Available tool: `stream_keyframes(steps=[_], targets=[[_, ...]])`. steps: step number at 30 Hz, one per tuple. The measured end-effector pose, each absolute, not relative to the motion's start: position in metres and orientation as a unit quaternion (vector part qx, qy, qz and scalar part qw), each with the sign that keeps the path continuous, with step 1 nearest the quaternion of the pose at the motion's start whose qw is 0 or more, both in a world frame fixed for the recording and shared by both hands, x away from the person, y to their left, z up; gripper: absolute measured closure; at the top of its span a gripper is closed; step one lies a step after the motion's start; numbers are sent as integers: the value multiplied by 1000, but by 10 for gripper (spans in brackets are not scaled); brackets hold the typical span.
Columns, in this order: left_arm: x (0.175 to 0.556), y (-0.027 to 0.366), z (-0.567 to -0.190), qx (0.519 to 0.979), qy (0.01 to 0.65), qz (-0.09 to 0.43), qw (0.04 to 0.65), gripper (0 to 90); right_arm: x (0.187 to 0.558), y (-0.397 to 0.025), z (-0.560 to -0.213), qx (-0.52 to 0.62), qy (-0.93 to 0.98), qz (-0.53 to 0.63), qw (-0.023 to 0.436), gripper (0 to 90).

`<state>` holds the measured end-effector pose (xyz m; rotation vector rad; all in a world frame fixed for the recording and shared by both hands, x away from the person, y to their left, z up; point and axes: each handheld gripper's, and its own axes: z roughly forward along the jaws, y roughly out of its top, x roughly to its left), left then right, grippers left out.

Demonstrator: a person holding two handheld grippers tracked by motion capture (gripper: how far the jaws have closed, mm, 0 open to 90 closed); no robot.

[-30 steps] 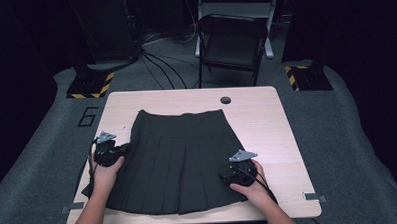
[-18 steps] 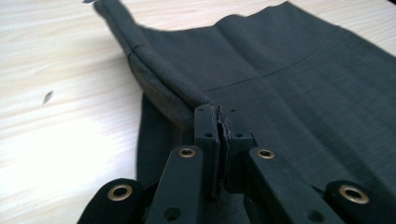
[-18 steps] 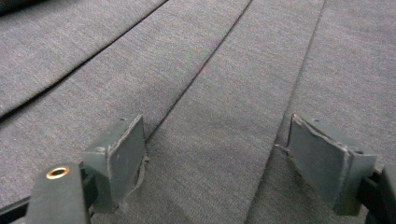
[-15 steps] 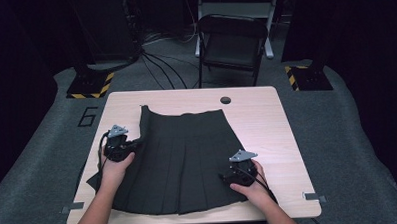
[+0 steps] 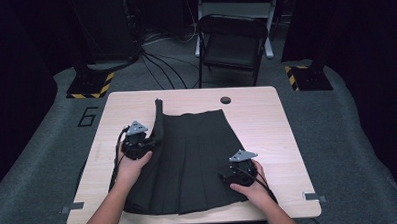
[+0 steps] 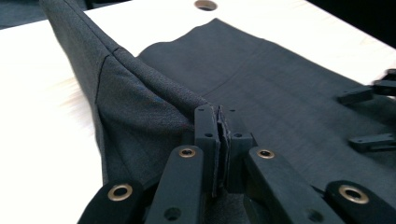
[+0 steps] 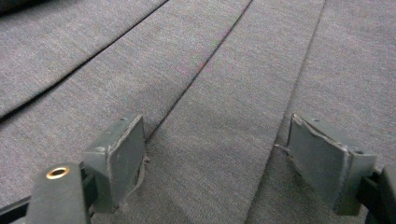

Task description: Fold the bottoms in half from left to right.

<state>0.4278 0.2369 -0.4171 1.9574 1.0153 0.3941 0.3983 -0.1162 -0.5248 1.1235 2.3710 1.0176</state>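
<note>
Two tools, left tool point(image 6: 219, 140) pinching, work one skirt point(image 5: 188, 157).

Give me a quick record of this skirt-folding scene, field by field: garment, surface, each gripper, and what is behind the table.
garment: dark grey pleated skirt, left edge lifted and folding inward
surface: light wooden table with a round hole
left gripper: shut on the skirt's edge
right gripper: open, jaws resting on the pleats
behind table: black folding chair
</note>
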Motion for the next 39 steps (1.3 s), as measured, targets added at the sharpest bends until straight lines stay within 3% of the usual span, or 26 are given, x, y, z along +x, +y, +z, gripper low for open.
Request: stream_keyframes(steps=[16,39], targets=[[434,194,-428,811,374,137,429,868,398,-116,-525,394,831,357,163,189],[445,149,-424,811,359,103,451,867,398,-116,-525,393,831,357,163,189]])
